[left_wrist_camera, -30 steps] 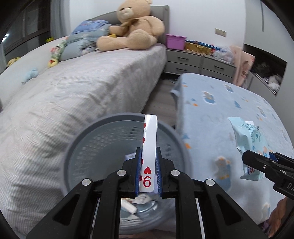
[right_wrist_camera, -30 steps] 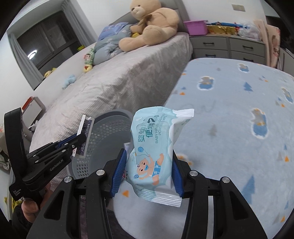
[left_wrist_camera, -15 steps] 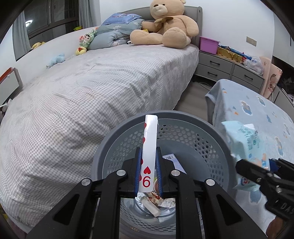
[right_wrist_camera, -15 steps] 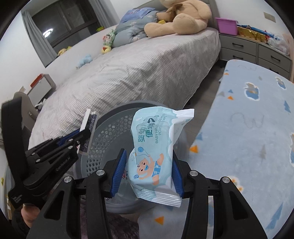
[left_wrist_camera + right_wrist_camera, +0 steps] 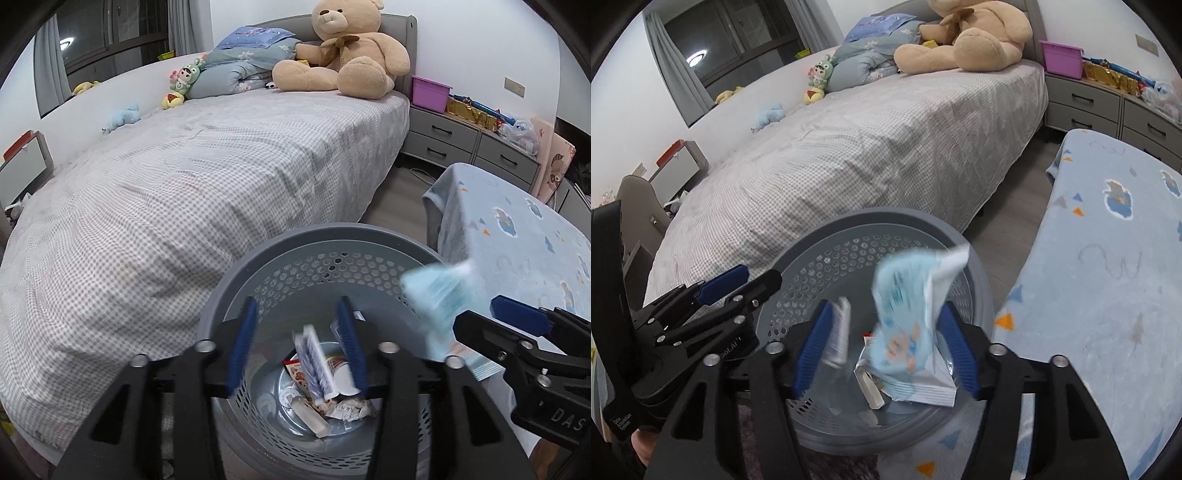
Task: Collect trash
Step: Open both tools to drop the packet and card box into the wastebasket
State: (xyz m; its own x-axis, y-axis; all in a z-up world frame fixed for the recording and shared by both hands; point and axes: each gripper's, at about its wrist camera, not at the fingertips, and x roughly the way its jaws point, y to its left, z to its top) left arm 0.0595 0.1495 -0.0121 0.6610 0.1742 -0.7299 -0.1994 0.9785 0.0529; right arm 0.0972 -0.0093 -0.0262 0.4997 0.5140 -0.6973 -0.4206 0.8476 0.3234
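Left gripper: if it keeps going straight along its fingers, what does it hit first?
Probably the playing card, blurred in mid-drop between the open left gripper's fingers. Behind it lies the trash pile on the grey basket's floor. Depth is hard to judge in the fisheye view.

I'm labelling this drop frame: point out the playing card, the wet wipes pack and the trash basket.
playing card [image 5: 314,363]: left wrist view, its blurred patterned face.
wet wipes pack [image 5: 908,328]: right wrist view, middle of the printed front.
trash basket [image 5: 295,240]: left wrist view, far part of the grey rim.
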